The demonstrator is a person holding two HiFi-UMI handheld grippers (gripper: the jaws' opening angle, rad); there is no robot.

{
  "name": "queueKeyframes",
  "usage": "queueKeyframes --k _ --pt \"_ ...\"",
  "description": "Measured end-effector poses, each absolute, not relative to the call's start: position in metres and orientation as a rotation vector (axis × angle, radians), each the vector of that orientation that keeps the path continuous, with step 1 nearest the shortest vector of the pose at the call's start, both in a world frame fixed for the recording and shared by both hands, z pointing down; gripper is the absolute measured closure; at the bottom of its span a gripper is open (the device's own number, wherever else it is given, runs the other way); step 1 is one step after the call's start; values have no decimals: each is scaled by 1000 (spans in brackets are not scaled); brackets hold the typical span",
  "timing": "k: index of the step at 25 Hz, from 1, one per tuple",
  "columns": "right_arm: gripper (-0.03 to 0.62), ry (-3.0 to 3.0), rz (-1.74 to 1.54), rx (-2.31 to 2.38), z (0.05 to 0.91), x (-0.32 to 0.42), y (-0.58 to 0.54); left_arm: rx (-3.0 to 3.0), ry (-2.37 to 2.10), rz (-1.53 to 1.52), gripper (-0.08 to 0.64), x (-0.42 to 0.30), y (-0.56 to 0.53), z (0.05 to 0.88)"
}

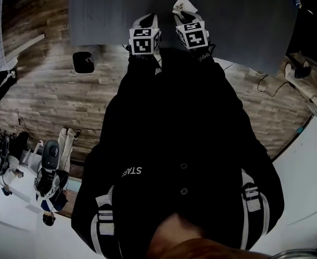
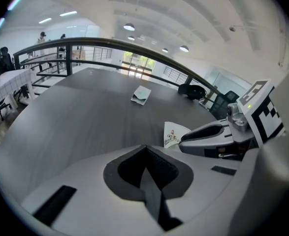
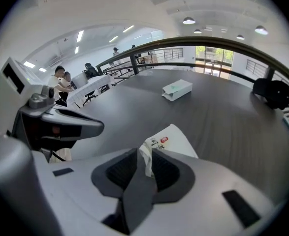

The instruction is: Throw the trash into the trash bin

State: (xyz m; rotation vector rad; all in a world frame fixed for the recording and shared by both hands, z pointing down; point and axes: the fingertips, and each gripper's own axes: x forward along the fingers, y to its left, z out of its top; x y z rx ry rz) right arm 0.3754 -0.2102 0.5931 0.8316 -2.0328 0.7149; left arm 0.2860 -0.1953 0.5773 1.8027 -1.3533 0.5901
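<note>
My right gripper (image 3: 144, 154) is shut on a crumpled white paper wrapper with red print (image 3: 165, 140). In the head view that wrapper (image 1: 183, 5) sticks out past the right gripper (image 1: 184, 14) over the grey table (image 1: 239, 20). My left gripper (image 2: 145, 151) is shut with nothing between its jaws, and it hangs just left of the right one (image 1: 146, 21). A small white carton (image 3: 176, 89) lies farther out on the table, ahead of both grippers (image 2: 141, 95). From the left gripper view the right gripper (image 2: 183, 137) shows with the wrapper (image 2: 173, 133) at its tip.
A black rounded thing (image 1: 83, 62) sits on the wooden floor by the table's left corner; a similar dark shape (image 3: 274, 93) shows beyond the table's far edge. Cables (image 1: 266, 82) lie on the floor at right. People sit at desks (image 3: 63, 80) in the distance.
</note>
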Motion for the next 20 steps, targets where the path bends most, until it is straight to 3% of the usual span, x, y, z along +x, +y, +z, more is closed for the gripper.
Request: queueKeyframes --k 5,10,20 --pt "494 -1977 656 796 608 377 -207 1784 -1361 582 558 280 -194 579" --pt "532 -1959 591 788 609 372 -204 1765 -1376 580 558 269 -185 576" --pt "535 -2081 611 872 559 334 -204 1784 -1443 517 558 238 -178 554"
